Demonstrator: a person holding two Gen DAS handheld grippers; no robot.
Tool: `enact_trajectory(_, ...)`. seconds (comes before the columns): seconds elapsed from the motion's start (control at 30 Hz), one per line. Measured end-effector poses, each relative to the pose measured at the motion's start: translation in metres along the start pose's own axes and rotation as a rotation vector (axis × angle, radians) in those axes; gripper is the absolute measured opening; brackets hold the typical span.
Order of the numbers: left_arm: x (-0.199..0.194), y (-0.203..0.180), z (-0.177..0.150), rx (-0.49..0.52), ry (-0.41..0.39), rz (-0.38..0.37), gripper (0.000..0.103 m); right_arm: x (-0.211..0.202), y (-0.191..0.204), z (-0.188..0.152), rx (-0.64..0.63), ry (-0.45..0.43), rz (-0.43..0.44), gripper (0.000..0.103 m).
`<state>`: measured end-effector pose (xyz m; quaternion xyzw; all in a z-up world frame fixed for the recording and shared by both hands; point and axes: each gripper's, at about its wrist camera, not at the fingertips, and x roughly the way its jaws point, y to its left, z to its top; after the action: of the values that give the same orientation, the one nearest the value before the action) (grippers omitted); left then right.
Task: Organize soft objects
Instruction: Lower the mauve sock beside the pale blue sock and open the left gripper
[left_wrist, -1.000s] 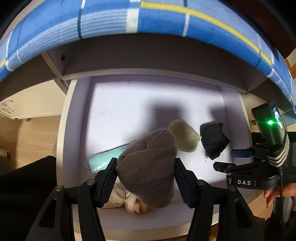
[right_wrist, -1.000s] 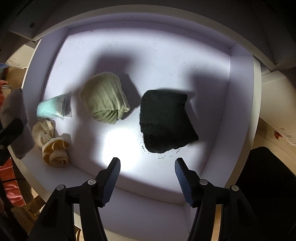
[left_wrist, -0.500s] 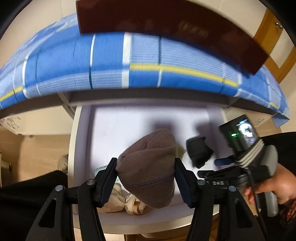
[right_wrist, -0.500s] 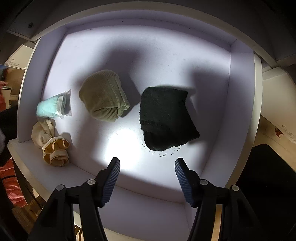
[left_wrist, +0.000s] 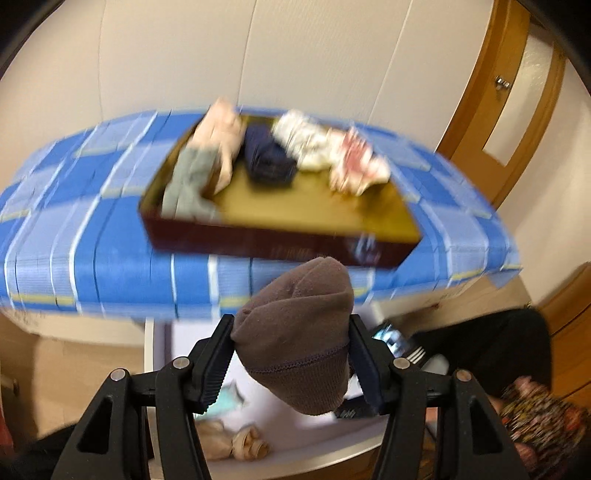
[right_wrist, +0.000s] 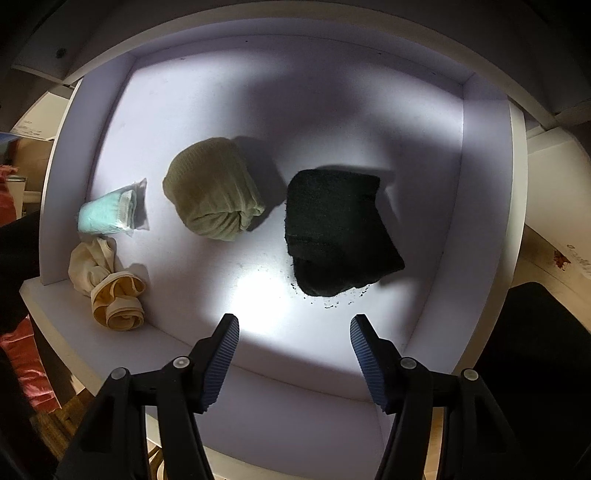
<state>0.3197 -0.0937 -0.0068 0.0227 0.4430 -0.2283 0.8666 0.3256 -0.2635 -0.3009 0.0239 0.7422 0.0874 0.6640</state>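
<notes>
While the blue checked cloth (left_wrist: 110, 258) spreads across the raised surface, the dark tray (left_wrist: 280, 225) on it already holds several bundled garments, blurred by motion. Below, the white shelf (right_wrist: 480, 221) has four soft things lying apart: a black folded cloth (right_wrist: 336, 236), an olive rolled bundle (right_wrist: 214, 192), a cream bundle (right_wrist: 107, 288) and a mint packet (right_wrist: 110, 214). The left gripper (left_wrist: 291, 354) pinches a brown fleece roll (left_wrist: 295, 332) in the air, in front of the tray's near wall. I judge the carry is under way; next it must clear that wall and let go inside. The right gripper (right_wrist: 293, 332), jaws spread and empty, hovers near the black cloth. No writing is legible.
</notes>
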Motion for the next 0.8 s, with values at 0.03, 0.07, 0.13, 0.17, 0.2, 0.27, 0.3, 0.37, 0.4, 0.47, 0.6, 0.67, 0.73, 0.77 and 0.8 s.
enact_trajectory(0.03, -0.004, -0.002, 0.007, 0.004, -0.011, -0.004, 0.060, 0.000, 0.000, 0.000, 0.001, 0.000, 0.001, 0.064)
enact_trajectory(0.07, -0.008, -0.005, 0.019, 0.011, -0.024, -0.010, 0.060, -0.001, 0.000, 0.001, 0.003, 0.000, 0.002, 0.064)
enact_trajectory(0.13, -0.009, -0.009, 0.034, 0.019, -0.036, -0.016, 0.060, -0.001, -0.001, 0.001, 0.007, 0.001, 0.004, 0.064)
enact_trajectory(0.17, -0.008, -0.010, 0.044, 0.023, -0.042, -0.014, 0.060, 0.000, -0.001, 0.000, 0.008, 0.001, 0.005, 0.064)
enact_trajectory(0.2, -0.007, -0.011, 0.051, 0.028, -0.042, -0.013, 0.060, -0.001, -0.001, 0.000, 0.008, 0.001, 0.006, 0.064)
enact_trajectory(0.27, 0.001, -0.011, 0.068, 0.033, -0.034, -0.003, 0.060, 0.000, -0.002, 0.000, 0.009, 0.001, 0.009, 0.064)
enact_trajectory(0.3, 0.005, -0.011, 0.075, 0.038, -0.025, 0.006, 0.060, -0.001, -0.002, 0.000, 0.010, 0.001, 0.011, 0.064)
enact_trajectory(0.37, 0.017, -0.011, 0.087, 0.046, 0.000, 0.020, 0.060, -0.004, -0.004, 0.000, 0.013, -0.001, 0.013, 0.064)
enact_trajectory(0.4, 0.023, -0.010, 0.092, 0.050, 0.012, 0.044, 0.060, -0.005, -0.005, 0.000, 0.014, -0.003, 0.013, 0.064)
enact_trajectory(0.47, 0.038, -0.008, 0.101, 0.056, 0.037, 0.071, 0.060, -0.007, -0.005, -0.001, 0.016, -0.005, 0.012, 0.064)
enact_trajectory(0.6, 0.059, -0.001, 0.110, 0.056, 0.077, 0.112, 0.060, -0.008, -0.005, -0.001, 0.022, -0.004, 0.028, 0.064)
enact_trajectory(0.67, 0.068, 0.003, 0.112, 0.048, 0.099, 0.125, 0.060, -0.009, -0.005, -0.001, 0.023, -0.004, 0.037, 0.064)
enact_trajectory(0.73, 0.078, 0.008, 0.114, 0.040, 0.123, 0.138, 0.060, -0.010, -0.004, -0.001, 0.024, -0.006, 0.042, 0.064)
enact_trajectory(0.77, 0.083, 0.011, 0.115, 0.035, 0.136, 0.149, 0.060, -0.011, -0.004, -0.001, 0.024, -0.006, 0.045, 0.064)
enact_trajectory(0.8, 0.087, 0.014, 0.116, 0.031, 0.150, 0.147, 0.060, -0.010, -0.003, -0.001, 0.024, -0.006, 0.047, 0.064)
